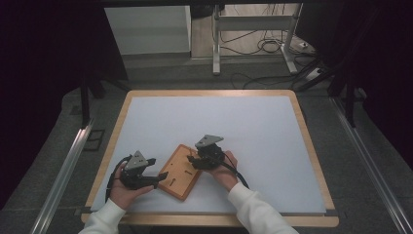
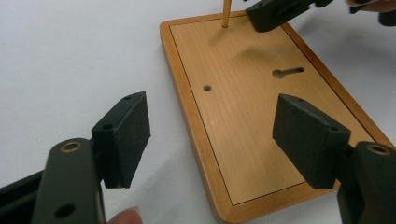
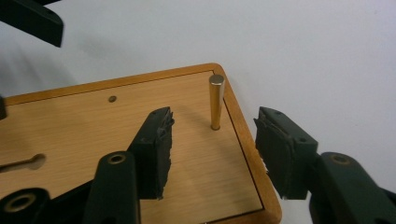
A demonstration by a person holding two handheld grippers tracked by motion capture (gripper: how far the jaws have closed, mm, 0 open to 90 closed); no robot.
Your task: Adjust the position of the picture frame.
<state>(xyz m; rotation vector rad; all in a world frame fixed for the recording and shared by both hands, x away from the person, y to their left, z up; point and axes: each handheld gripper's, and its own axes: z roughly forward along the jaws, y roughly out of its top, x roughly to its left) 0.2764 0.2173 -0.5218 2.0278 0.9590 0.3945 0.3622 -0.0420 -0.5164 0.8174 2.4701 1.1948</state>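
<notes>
A wooden board [image 1: 179, 172] lies flat and askew on the white mat near the front edge. One brass peg [image 3: 216, 100] stands upright in a hole at a corner of the board [image 3: 93, 130]. My right gripper [image 3: 212, 149] is open, its jaws on either side of the peg and just short of it, touching nothing. In the high view the right gripper [image 1: 193, 159] is over the board's far end. My left gripper [image 2: 217, 135] is open over the board's [image 2: 252, 121] near end, one jaw off its edge. An empty hole [image 2: 207, 88] and a keyhole slot [image 2: 288, 72] show in the board.
The white mat [image 1: 243, 126] covers a table with a wooden rim [image 1: 311, 151]. Beyond the far edge are a desk frame [image 1: 216, 44] and floor cables [image 1: 268, 46]. Metal rails [image 1: 63, 170] run along both sides of the table.
</notes>
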